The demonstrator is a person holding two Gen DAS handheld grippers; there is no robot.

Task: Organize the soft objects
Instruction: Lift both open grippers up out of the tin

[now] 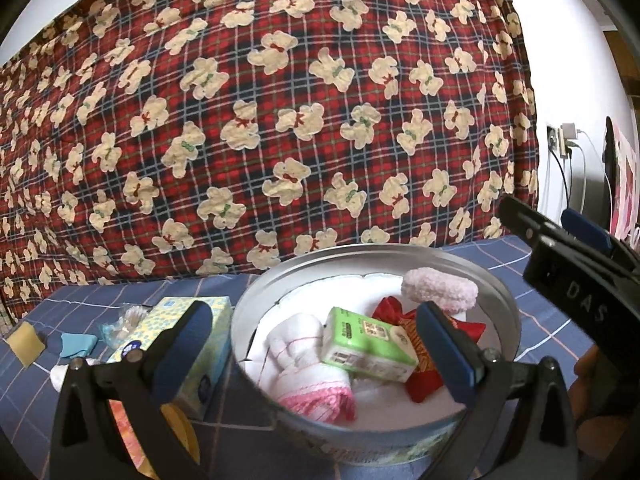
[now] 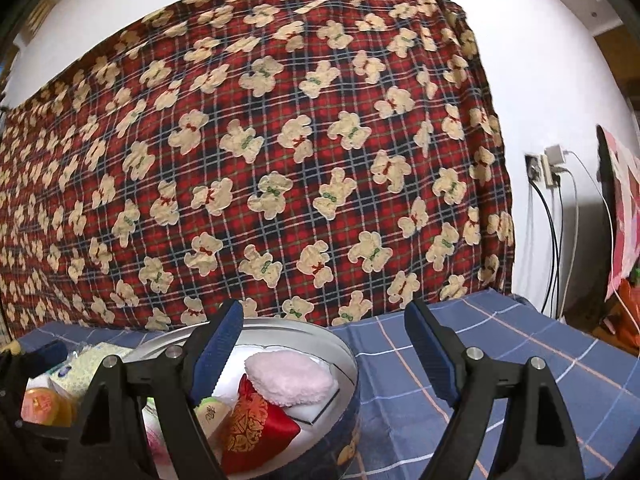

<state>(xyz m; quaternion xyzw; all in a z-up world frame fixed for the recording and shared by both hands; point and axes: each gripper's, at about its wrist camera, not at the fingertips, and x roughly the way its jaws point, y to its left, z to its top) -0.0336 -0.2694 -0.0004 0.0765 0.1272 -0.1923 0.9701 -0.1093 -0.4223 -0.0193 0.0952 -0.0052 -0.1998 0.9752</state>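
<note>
A round metal tin [image 1: 508, 304] stands on the blue checked cloth. It holds a rolled white and pink towel [image 1: 308, 372], a green tissue pack [image 1: 368, 344], a red embroidered pouch [image 1: 420, 360] and a fluffy pink pad [image 1: 440, 290]. My left gripper [image 1: 316, 340] is open and empty, just above the tin. My right gripper [image 2: 328, 348] is open and empty, over the tin's right rim [image 2: 352, 356]; the pouch [image 2: 252, 424] and pink pad [image 2: 292, 376] lie below its left finger. It also shows in the left wrist view [image 1: 560, 228].
Left of the tin lie a yellow-green tissue box [image 1: 192, 328], a plastic bag of cotton swabs [image 1: 124, 324], a teal cloth [image 1: 78, 344] and a yellow sponge [image 1: 26, 344]. A bear-patterned plaid blanket [image 1: 280, 120] hangs behind. Wall socket with cables [image 2: 548, 172] at right.
</note>
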